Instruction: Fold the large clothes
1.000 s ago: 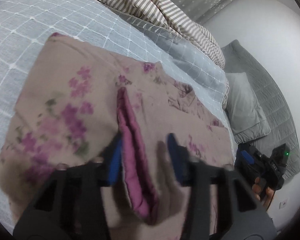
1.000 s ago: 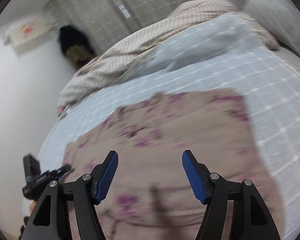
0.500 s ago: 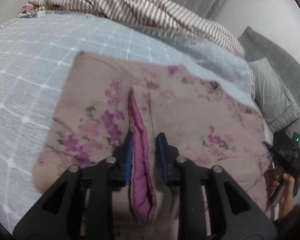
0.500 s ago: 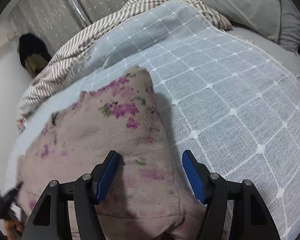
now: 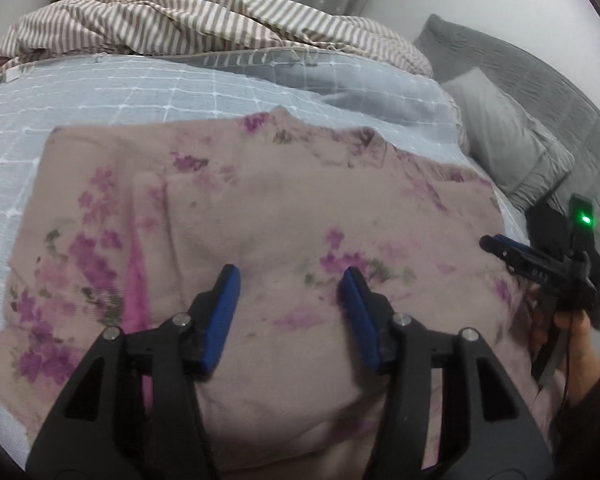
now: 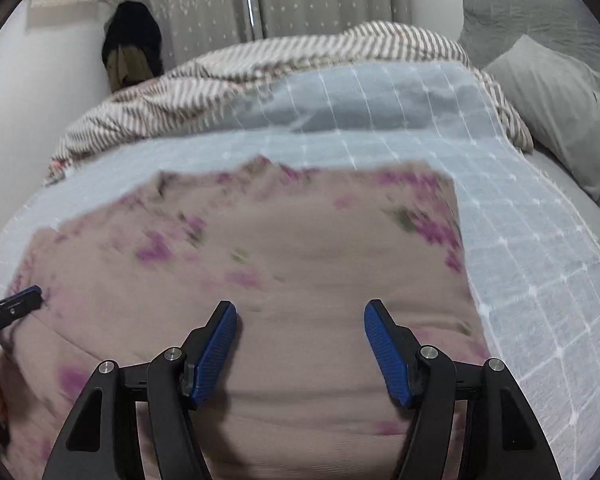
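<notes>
A beige garment with purple flowers (image 5: pixel 260 208) lies folded flat on the pale blue checked bedspread (image 5: pixel 100 92); a strip of its pink lining (image 5: pixel 134 280) shows at the left. My left gripper (image 5: pixel 290 300) hovers over the cloth, its jaws opening, with nothing between the blue pads. In the right wrist view the same garment (image 6: pixel 280 248) fills the middle, and my right gripper (image 6: pixel 300 336) stands open just above it, holding nothing. The right gripper also shows in the left wrist view as a black tool (image 5: pixel 548 268) at the garment's right edge, held by a hand (image 5: pixel 576 348).
A striped duvet (image 5: pixel 204 24) is heaped along the far side of the bed. Grey pillows (image 5: pixel 512 144) lie at the right. Curtains (image 6: pixel 260 4) and a dark hanging garment (image 6: pixel 132 48) are behind the bed. The left gripper's tip (image 6: pixel 16 304) pokes in at the left.
The left gripper let go of the pink-lined fold, opened and shifted right over the flat cloth. The right gripper dropped lower and swung back over the middle of the garment.
</notes>
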Motion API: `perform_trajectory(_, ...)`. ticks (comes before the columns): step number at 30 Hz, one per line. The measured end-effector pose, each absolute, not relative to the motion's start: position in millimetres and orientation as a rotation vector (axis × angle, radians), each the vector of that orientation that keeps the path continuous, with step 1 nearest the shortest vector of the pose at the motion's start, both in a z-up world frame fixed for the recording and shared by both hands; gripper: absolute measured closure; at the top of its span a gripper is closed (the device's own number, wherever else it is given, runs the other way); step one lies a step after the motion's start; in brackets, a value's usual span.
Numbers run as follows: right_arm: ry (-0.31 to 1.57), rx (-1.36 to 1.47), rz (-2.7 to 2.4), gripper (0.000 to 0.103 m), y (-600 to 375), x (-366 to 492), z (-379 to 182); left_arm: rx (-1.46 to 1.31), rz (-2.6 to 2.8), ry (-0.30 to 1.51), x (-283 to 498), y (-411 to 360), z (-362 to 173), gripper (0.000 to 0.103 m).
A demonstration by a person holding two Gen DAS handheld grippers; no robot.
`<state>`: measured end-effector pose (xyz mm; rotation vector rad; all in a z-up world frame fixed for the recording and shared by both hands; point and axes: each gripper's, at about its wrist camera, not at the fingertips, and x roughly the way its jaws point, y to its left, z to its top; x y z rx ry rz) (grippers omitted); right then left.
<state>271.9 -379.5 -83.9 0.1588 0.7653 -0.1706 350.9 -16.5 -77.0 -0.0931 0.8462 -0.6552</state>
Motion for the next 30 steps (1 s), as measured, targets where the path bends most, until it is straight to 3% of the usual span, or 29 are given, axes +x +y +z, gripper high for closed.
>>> perform_trajectory(6,0.731,0.364,-0.21,0.035,-436,233,-78,-0.086,-0.638,0.88,334,16,-55,0.05)
perform_trajectory(10,0.731,0.354,-0.133,0.033,-422,203,-50,-0.087,-0.646,0.855,301,26,-32,0.027)
perform_trajectory(17,0.801,0.319,-0.059,0.028,-370,142,-37,-0.083,-0.626,0.952,230,43,-23,0.02)
perform_trajectory(19,0.824,0.306,-0.046,0.027,-357,123,-37,-0.082,-0.624,1.008,211,49,-28,0.011)
perform_trajectory(23,0.875,0.242,-0.029,0.024,-333,81,-38,-0.051,-0.629,1.124,175,63,-38,0.009)
perform_trajectory(30,0.902,0.25,-0.022,0.02,-323,23,-39,-0.042,-0.564,1.131,127,93,-32,0.006)
